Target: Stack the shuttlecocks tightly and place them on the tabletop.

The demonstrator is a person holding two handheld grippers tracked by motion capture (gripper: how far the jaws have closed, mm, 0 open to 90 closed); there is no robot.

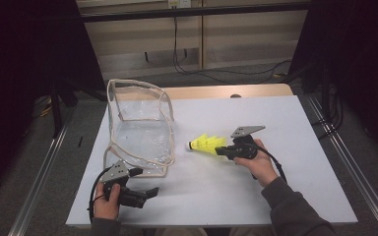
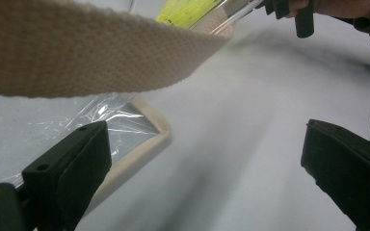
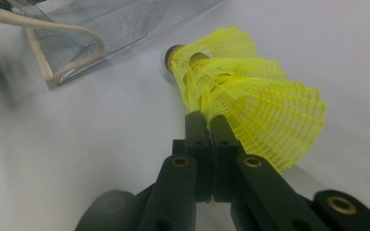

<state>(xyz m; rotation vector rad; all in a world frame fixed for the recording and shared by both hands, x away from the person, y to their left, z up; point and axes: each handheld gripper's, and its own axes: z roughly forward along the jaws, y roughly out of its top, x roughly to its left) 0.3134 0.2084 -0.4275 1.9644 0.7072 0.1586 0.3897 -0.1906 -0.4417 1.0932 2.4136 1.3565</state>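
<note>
A yellow shuttlecock [image 1: 206, 144] with a mesh skirt lies on its side on the white table top [image 1: 226, 191], white cork pointing left toward a clear plastic bag [image 1: 140, 129]. My right gripper [image 1: 218, 150] is shut on the skirt's edge; in the right gripper view the jaws [image 3: 207, 118] pinch the yellow mesh of the shuttlecock [image 3: 265, 101]. My left gripper [image 1: 150, 192] rests near the table's front left, just below the bag's front corner. Its jaws [image 2: 207, 178] stand wide open with nothing between them, the bag's trimmed corner [image 2: 144, 139] beside one jaw.
The bag has cream webbing trim and a strap [image 2: 77, 53] that hangs across the left gripper view. It stands open at the table's left, its mouth edge [image 3: 67, 53] facing the shuttlecock. Metal rails [image 1: 349, 162] run along both sides of the table; cables lie on the floor behind.
</note>
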